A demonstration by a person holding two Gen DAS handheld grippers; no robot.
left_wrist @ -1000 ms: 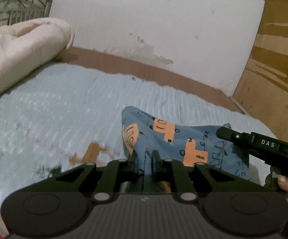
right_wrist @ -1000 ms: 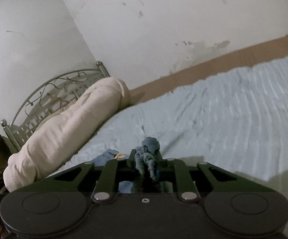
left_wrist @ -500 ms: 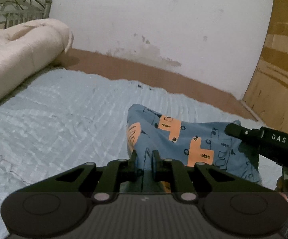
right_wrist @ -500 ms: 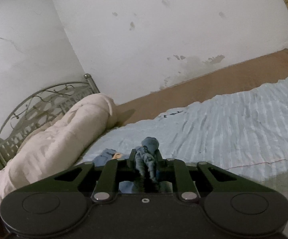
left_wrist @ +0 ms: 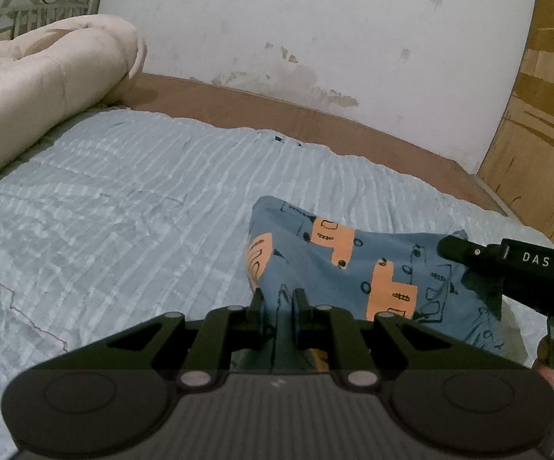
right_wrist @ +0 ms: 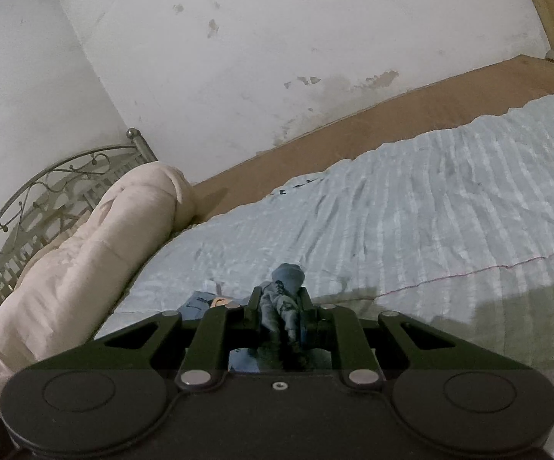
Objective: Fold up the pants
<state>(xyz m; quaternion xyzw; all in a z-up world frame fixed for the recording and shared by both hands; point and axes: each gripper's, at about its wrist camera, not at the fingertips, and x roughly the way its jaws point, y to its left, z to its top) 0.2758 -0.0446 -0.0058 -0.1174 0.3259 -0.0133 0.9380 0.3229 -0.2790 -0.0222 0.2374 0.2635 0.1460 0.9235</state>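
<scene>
The pants (left_wrist: 353, 264) are blue with orange truck prints. They hang stretched between my two grippers above the light blue bedspread (left_wrist: 131, 207). My left gripper (left_wrist: 279, 301) is shut on one edge of the pants. My right gripper (right_wrist: 280, 301) is shut on a bunched blue fold of the pants (right_wrist: 286, 280). The right gripper's black body marked DAS (left_wrist: 522, 264) shows at the right of the left wrist view, at the pants' far corner. The lower part of the pants is hidden behind the gripper bodies.
A rolled cream blanket (left_wrist: 43, 76) lies along the metal headboard (right_wrist: 47, 191). A brown strip of bed (left_wrist: 277, 115) runs along the stained white wall. A wooden panel (left_wrist: 545, 134) stands at the right.
Both grippers have risen and moved with the pants held between them. More of the bedspread shows below, and the orange stain has left the left wrist view.
</scene>
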